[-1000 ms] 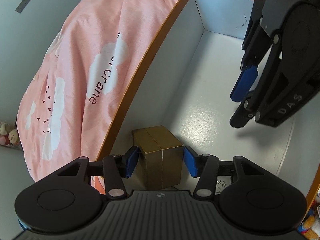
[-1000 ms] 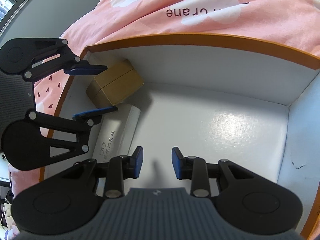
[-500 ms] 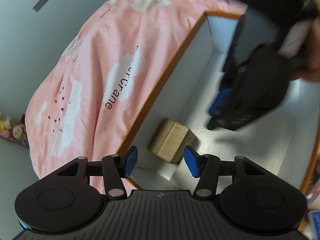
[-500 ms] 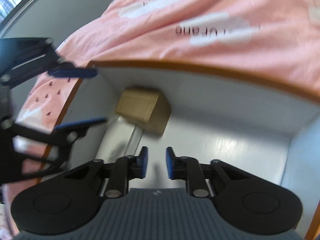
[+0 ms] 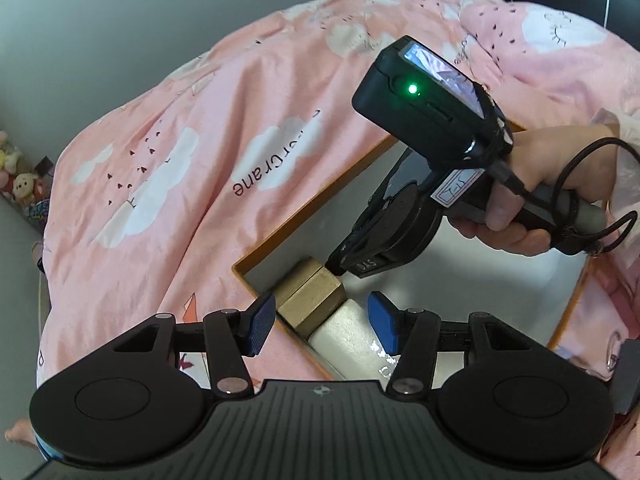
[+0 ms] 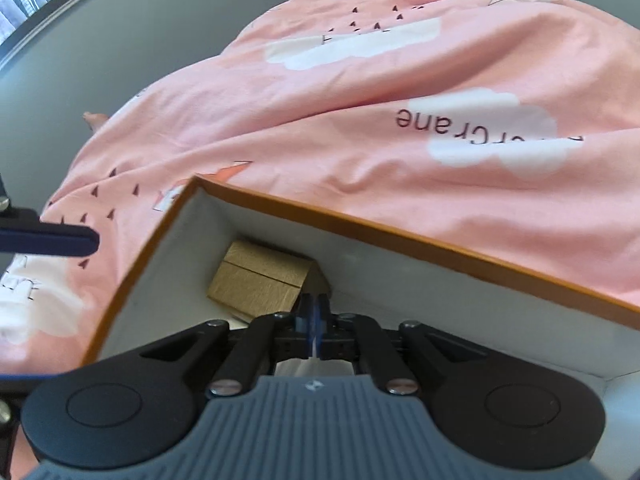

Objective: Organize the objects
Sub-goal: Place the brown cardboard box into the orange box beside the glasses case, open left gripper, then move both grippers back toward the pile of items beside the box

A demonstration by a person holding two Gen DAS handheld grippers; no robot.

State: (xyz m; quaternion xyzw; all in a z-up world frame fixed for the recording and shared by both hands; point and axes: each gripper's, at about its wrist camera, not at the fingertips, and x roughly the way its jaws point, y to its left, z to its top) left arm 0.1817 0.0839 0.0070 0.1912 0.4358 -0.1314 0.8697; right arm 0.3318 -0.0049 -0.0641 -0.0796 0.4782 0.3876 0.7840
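A brown cardboard box (image 5: 310, 298) sits in the corner of a white storage box with an orange rim (image 5: 304, 222). A white carton (image 5: 352, 338) lies beside it. My left gripper (image 5: 322, 322) is open and empty, raised above that corner. My right gripper (image 6: 314, 314) is shut with nothing between its pads, tips down next to the brown box (image 6: 260, 284). In the left wrist view the right gripper (image 5: 340, 262) touches or nearly touches the brown box's far edge. The storage box rim also shows in the right wrist view (image 6: 420, 240).
The storage box lies on a bed covered by a pink quilt (image 5: 200, 152) with white clouds. Grey wall (image 5: 100, 40) is behind. Plush toys (image 5: 20, 188) sit at far left. One left gripper fingertip (image 6: 52, 238) reaches in at the right wrist view's left edge.
My left gripper has let go of the brown box and pulled up and back, out of the storage box. My right gripper has shut and moved to the brown box.
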